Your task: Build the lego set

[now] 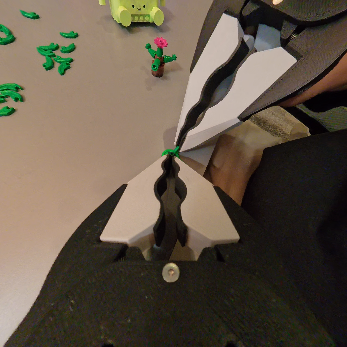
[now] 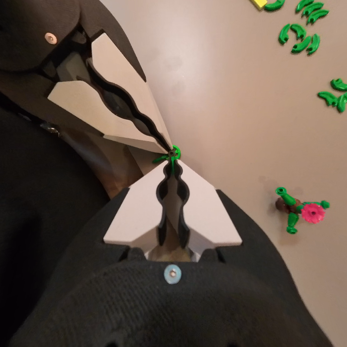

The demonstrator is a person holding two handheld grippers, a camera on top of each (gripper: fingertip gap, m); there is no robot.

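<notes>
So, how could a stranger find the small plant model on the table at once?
On the grey table, look in front of the light green toy figure. The small plant model stands there alone on a brown base; unlike the loose green leaf pieces, it carries a pink flower.

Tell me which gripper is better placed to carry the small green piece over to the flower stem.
Probably the right gripper: the green piece runs into its jaws, while the left gripper pinches only its edge. The flower stem stands apart.

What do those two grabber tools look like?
Both match. The left gripper and right gripper each have a rough black plastic body, one silver screw, and two pale grey wedge-shaped fingers lined with wavy black rubber pads. The person wears black clothing.
</notes>
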